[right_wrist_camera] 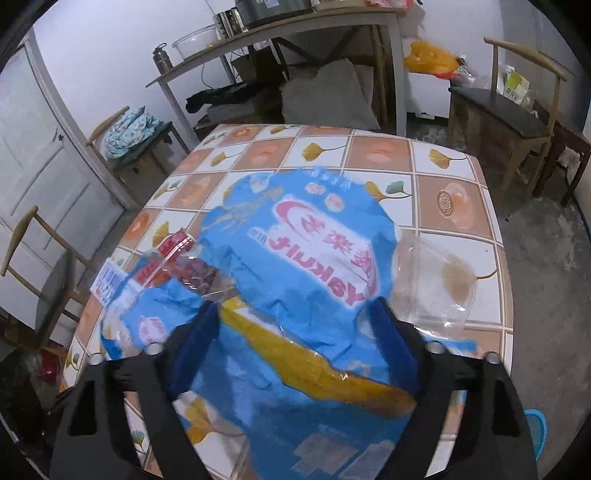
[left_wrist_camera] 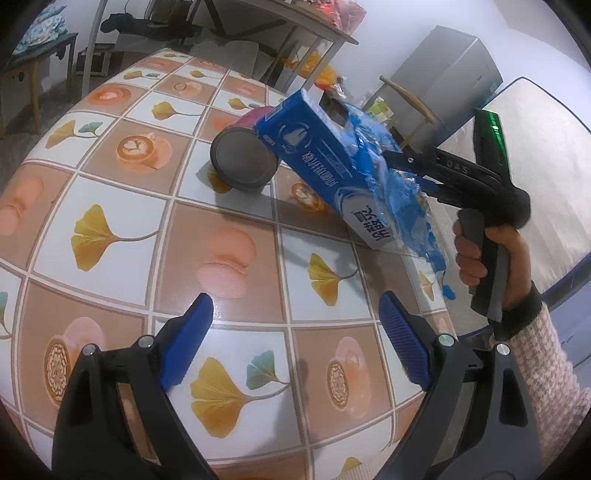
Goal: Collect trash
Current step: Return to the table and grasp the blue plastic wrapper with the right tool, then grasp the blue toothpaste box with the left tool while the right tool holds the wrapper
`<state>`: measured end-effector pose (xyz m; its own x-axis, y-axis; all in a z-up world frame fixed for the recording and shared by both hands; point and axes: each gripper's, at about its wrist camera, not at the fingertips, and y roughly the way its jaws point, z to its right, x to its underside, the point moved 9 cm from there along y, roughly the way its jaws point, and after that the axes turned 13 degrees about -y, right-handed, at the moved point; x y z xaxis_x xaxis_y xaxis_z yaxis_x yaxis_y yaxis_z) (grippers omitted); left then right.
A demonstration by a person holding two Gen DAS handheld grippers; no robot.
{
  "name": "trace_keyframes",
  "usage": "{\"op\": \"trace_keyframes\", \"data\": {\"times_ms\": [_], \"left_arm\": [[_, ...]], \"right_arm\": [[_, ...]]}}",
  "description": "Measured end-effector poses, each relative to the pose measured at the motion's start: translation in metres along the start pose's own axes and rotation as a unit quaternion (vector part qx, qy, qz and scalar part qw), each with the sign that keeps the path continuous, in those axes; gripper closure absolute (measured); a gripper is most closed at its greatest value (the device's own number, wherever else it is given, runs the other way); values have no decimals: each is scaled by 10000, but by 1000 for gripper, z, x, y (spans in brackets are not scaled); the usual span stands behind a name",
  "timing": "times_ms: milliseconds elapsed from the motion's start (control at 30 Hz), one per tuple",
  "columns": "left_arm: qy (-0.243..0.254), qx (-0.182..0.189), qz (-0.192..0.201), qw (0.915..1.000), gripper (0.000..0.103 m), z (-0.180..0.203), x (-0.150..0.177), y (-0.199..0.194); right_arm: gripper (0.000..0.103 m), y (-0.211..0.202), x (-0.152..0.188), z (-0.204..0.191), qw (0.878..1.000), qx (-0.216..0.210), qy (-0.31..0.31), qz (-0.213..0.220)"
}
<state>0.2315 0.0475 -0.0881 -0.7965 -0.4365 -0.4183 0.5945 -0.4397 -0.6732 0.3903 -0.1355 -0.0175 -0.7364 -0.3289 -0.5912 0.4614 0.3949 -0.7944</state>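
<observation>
A crumpled blue plastic wrapper (right_wrist_camera: 295, 258) with a blue-and-white carton (left_wrist_camera: 317, 162) was gripped between the right gripper's (right_wrist_camera: 291, 325) fingers, above the tiled tabletop (left_wrist_camera: 122, 266). The left gripper (left_wrist_camera: 295, 332) was held open and unloaded, nearer than the dark tin can (left_wrist_camera: 243, 158).

1. A lived-in home dining room is shown.
2. A tile-patterned surface (right_wrist_camera: 458, 192) is ringed by wooden chairs (right_wrist_camera: 517, 110).
3. A panelled door (right_wrist_camera: 44, 155) and cluttered side table (right_wrist_camera: 280, 26) are seen.

Blue carton (left_wrist_camera: 325, 166) with wrapper (right_wrist_camera: 295, 258), lifted, tilted
</observation>
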Motion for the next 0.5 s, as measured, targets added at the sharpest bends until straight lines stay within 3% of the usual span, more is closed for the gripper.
{"op": "trace_keyframes", "data": {"times_ms": [167, 267, 367, 500], "left_arm": [[-22, 32, -39, 10000, 16, 1, 2, 2], [8, 38, -14, 10000, 16, 2, 2, -1], [21, 32, 23, 10000, 16, 2, 1, -4], [32, 29, 51, 10000, 16, 5, 1, -7]], "right_arm": [[68, -12, 2, -5, 9996, 203, -151, 100], [81, -25, 0, -8, 9986, 418, -231, 234], [93, -42, -3, -9, 9970, 570, -274, 445], [97, -77, -6, -8, 9944, 626, -217, 828]]}}
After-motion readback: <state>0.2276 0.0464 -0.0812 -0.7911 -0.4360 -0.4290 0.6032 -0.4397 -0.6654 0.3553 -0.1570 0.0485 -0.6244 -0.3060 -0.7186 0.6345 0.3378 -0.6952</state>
